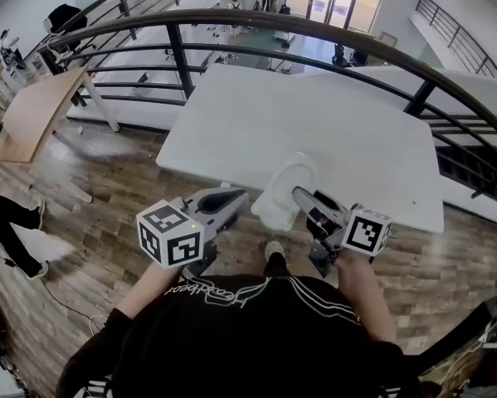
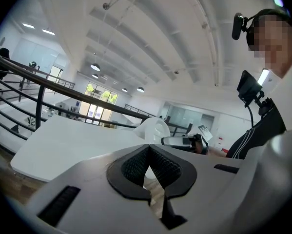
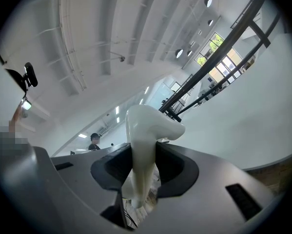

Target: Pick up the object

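Right hand-held gripper (image 3: 143,165) clamps the one white object (image 3: 148,126) — left hand-held gripper (image 2: 148,152) closed, empty — beside one table (image 1: 314,123).

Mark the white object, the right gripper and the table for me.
white object (image 3: 145,125): right gripper view, its upper part above the fingers.
right gripper (image 1: 303,199): head view, between its fingertips.
table (image 1: 314,123): head view, bare white top.

Object (image 3: 146,126) in my right tool (image 3: 144,145): white, smooth, glossy, like glazed ceramic or hard plastic. My left tool (image 2: 149,150): grey matt plastic shell; pads (image 2: 135,168) black, fine-ribbed, rubbery. Desk (image 1: 256,114): white, matt, smooth. Floor (image 1: 107,181): grained wood planks. Railing (image 1: 175,52): dark metal. My shirt (image 1: 256,338): black cloth.
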Available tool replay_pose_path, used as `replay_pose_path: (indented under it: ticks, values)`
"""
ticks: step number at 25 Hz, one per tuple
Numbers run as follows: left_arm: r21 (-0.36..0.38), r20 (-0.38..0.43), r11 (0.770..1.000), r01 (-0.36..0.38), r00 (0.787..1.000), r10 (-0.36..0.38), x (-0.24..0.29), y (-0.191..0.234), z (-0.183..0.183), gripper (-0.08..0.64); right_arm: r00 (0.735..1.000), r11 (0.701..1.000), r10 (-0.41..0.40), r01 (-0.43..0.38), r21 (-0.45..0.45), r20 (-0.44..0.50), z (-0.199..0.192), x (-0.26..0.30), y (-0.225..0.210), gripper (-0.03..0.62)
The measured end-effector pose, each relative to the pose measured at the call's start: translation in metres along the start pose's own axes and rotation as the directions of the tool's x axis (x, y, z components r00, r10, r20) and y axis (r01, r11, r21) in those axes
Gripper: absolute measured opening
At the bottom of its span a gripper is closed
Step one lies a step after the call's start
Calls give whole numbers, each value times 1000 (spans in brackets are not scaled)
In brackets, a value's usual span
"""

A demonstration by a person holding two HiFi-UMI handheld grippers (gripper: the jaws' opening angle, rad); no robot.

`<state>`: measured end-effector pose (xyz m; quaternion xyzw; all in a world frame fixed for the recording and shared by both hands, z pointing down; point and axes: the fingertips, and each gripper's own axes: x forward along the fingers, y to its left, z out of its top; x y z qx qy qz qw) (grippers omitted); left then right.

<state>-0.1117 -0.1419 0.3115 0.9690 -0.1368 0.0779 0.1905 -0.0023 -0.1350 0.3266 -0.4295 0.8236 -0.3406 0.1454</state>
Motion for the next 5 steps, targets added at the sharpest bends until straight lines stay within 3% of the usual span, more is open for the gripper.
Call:
replay_pose_path:
  ticks: [5]
  values:
    - [-6,-10,1000,-5,1000,5,-1,10,1,7,1000,1000,-11,11,2,-21,-3,9,-7,132]
